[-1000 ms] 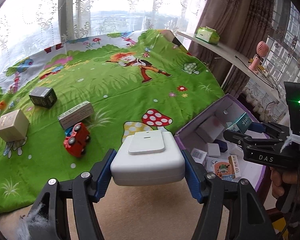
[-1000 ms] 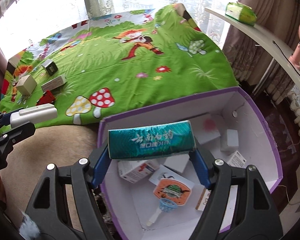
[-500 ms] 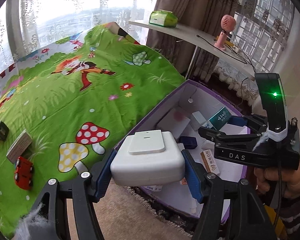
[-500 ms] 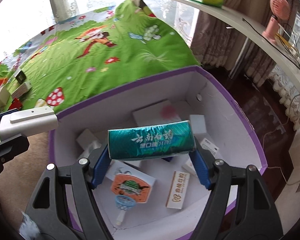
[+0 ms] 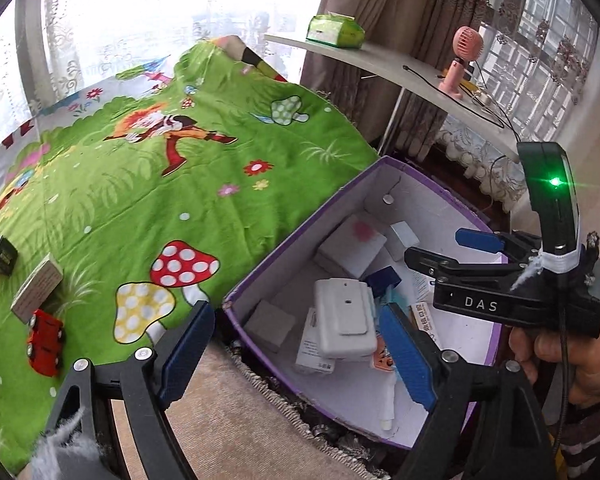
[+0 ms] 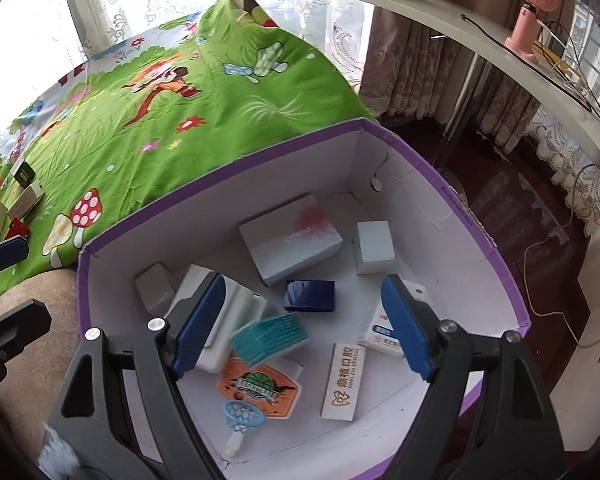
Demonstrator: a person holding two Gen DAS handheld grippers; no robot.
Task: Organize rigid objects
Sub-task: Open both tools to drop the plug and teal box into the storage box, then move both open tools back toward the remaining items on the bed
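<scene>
Both hand-held grippers, left (image 5: 300,352) and right (image 6: 304,324), have just been opening, nothing gripped. White box (image 5: 344,320) and teal carton (image 6: 270,338) drop into purple bin (image 6: 220,172); light, stiff cardboard, best pinched across flat sides.

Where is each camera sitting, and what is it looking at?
Left wrist: on the left gripper, looking down over the green cartoon bedsheet and purple cardboard box; shows its open blue fingers, the right gripper and a hand.
Right wrist: on the right gripper, looking down into the box; shows its open blue fingers.
Both see the box, the bedsheet, a pink desk fan.
</scene>
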